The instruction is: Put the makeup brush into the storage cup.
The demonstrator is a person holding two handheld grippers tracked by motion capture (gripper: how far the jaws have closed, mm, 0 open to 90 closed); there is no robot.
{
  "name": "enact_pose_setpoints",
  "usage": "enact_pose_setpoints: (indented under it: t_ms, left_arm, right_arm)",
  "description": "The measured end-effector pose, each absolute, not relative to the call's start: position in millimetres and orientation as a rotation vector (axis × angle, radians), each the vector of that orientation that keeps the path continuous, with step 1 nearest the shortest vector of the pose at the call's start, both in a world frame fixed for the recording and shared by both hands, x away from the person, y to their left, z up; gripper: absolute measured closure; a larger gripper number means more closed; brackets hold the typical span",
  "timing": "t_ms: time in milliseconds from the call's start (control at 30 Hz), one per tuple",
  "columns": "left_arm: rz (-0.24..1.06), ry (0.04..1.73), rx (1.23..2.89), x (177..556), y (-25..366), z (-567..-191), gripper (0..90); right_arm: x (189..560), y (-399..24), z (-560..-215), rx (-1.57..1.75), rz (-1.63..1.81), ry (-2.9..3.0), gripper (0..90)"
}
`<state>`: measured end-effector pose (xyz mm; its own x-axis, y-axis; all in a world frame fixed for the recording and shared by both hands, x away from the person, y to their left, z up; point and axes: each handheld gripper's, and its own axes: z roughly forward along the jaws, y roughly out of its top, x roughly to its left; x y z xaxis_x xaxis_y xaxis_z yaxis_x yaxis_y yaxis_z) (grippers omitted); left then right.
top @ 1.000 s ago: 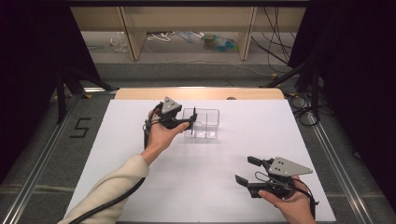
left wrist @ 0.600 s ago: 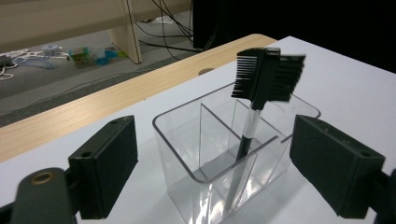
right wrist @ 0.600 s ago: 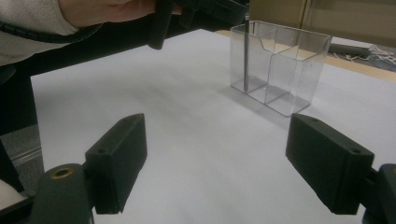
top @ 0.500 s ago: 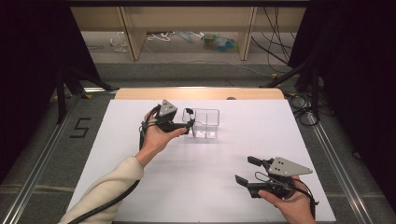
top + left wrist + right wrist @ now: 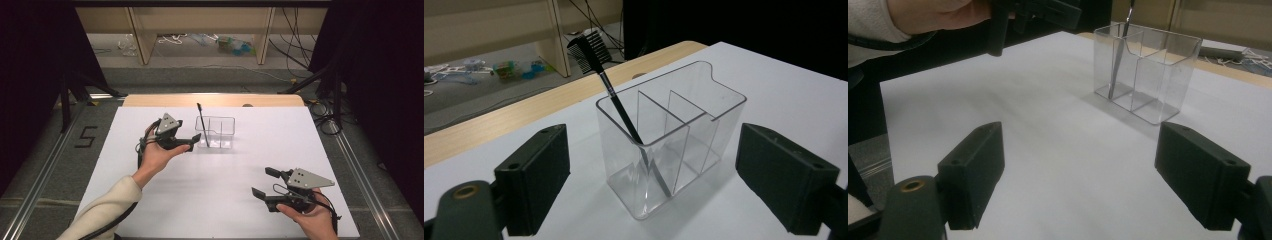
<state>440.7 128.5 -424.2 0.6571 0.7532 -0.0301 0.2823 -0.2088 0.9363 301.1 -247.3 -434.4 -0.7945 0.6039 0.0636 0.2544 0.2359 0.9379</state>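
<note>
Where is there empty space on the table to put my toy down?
The white table is bare between the left gripper and the right gripper, and along the right side past the clear plastic three-compartment box. It is crowded by that box, where the black comb-tipped brush leans.

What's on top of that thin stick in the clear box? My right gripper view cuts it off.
Observer: A small black comb head. The stick is a makeup brush leaning in the box.
Operator: Which compartment is it in?
Observer: The end one, on the side nearest the left gripper.
Operator: Is that gripper holding anything?
Observer: No. Its jaws have just been opening, with nothing between them, and they stand apart from the box.
</note>
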Motion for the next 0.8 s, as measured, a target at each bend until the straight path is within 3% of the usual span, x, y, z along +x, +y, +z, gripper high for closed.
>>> enact_pose_setpoints:
  t_ms: [800]
  left_arm:
    - [0.496,0.704,1.729,361.2,162.2,-426.6,15.3]
  right_arm:
    - [302.0,-246.9,-435.2,0.797,1.588,2.185,20.3]
